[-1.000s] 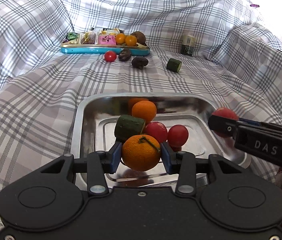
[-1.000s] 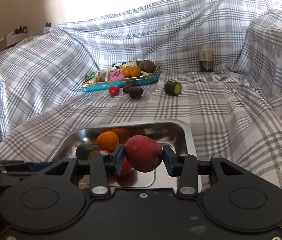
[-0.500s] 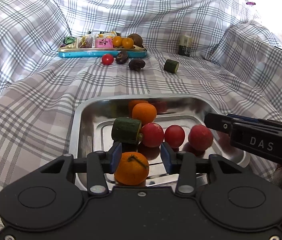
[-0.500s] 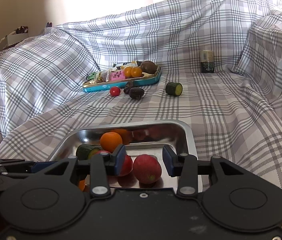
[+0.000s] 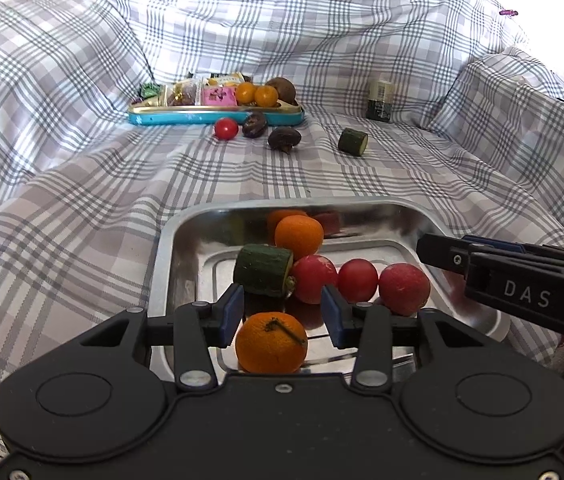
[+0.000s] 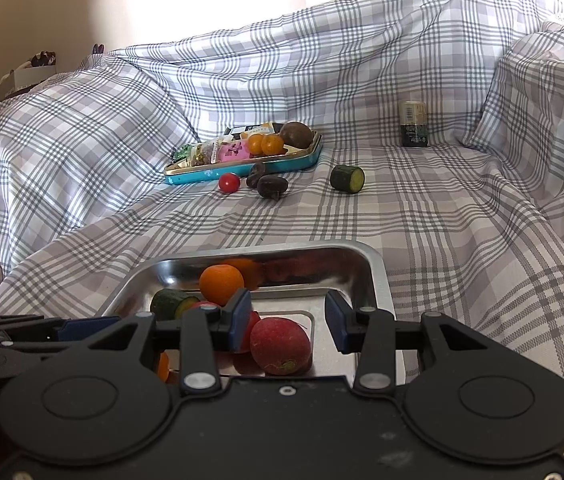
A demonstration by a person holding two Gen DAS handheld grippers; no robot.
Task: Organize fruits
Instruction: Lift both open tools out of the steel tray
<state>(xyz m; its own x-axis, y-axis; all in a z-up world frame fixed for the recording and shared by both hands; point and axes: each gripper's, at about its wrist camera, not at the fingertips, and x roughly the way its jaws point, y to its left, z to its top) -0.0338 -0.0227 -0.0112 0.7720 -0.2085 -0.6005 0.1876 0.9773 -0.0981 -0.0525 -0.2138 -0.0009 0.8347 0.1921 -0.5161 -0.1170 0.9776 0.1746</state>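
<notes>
Left tool [image 5: 282, 316]: jaws apart, empty, above orange [image 5: 270, 342]; right tool [image 6: 288, 322]: apart, empty; risk: round fruit rolling in steel tray [image 5: 161, 248] if nudged.

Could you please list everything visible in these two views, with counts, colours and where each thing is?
Metal tray: one, silver, near, on the plaid cloth.
Oranges: two, orange; one at the near edge, one at the back of the metal tray.
Red fruits: three, in a row in the metal tray.
Cucumber piece: one, green, in the metal tray.
Teal tray: one, far, holding snack packets, two small orange fruits, one brown fruit.
Loose on the cloth: one small red fruit, two dark fruits, one cucumber piece, one dark can.
Left claw: open, above the near orange.
Right claw: open, above a red fruit.
</notes>
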